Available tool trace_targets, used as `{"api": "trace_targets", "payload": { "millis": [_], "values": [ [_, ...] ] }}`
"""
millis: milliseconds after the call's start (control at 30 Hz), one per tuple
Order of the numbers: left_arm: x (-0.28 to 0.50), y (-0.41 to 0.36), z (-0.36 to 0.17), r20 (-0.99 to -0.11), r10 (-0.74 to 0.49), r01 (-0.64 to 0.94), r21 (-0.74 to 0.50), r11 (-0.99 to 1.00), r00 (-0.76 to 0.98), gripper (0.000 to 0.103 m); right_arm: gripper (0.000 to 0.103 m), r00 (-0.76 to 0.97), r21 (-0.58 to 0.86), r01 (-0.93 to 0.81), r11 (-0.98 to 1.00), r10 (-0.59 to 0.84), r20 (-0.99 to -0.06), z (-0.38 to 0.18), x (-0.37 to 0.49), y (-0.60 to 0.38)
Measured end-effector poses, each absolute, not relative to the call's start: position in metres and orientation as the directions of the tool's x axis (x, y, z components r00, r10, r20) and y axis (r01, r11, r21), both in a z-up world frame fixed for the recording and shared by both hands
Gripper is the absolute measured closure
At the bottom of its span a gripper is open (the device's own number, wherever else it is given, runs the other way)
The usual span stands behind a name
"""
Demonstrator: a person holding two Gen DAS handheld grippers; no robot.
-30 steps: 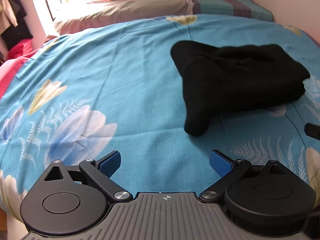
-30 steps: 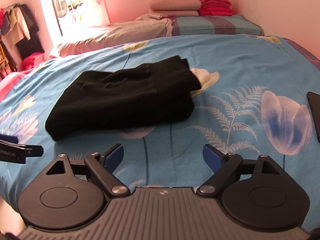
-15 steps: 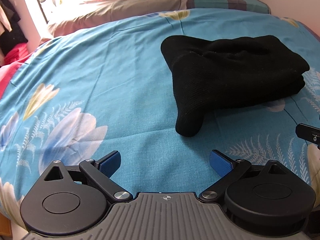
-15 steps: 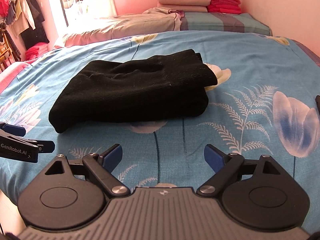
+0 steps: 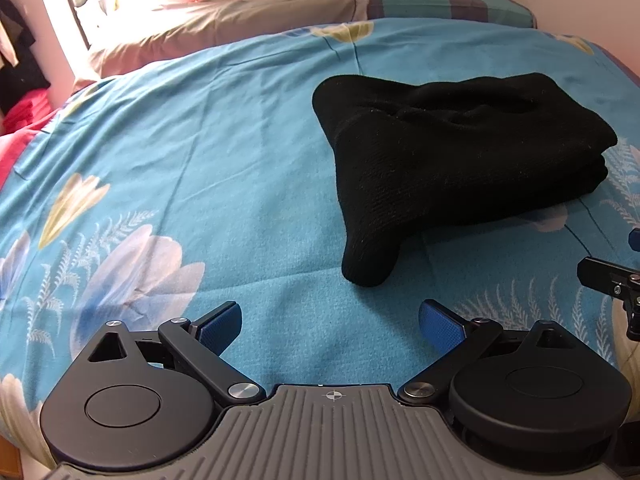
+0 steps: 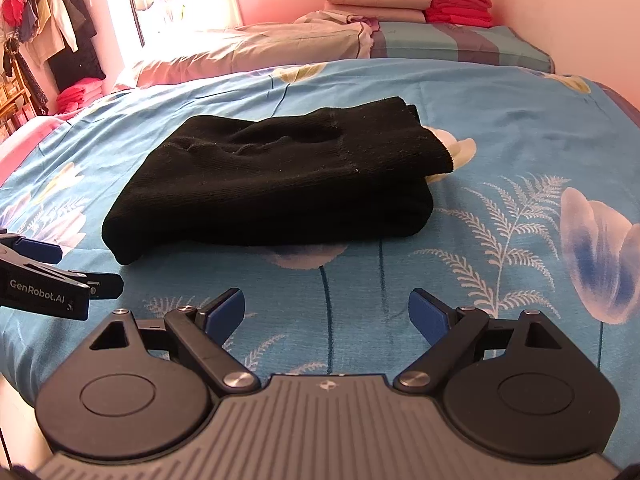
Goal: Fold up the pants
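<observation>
Both nearer black pants [image 5: 460,160], left gripper [image 5: 330,322] and right gripper [image 6: 326,312] wide apart, empty

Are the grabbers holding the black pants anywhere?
No. The left gripper and right gripper are both open and empty; the pants lie untouched.

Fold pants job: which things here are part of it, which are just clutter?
Job:
black pants
left gripper, open
right gripper, open

Lying about:
floral bedsheet
red folded stack
hanging clothes
beige pillow
</observation>
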State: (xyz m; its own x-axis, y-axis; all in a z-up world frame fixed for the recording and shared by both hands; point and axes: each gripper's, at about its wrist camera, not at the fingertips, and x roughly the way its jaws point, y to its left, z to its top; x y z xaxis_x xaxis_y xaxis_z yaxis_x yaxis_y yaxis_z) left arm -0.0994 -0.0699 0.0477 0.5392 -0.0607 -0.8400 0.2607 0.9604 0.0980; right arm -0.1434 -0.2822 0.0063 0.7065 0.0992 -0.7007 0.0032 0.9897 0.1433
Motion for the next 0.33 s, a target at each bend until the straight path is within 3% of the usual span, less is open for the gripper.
{"api": "trace_targets", "payload": {
  "millis": [333],
  "values": [
    [-0.0964, -0.0683, 0.0487, -0.836, -0.079, 0.257, 0.076, 0.963, 0.543, 0.0, 0.012, 0.697, 0.147, 0.0, 0.989, 0.106, -0.709, 0.0027, -0.1407, -0.2842]
  ]
}}
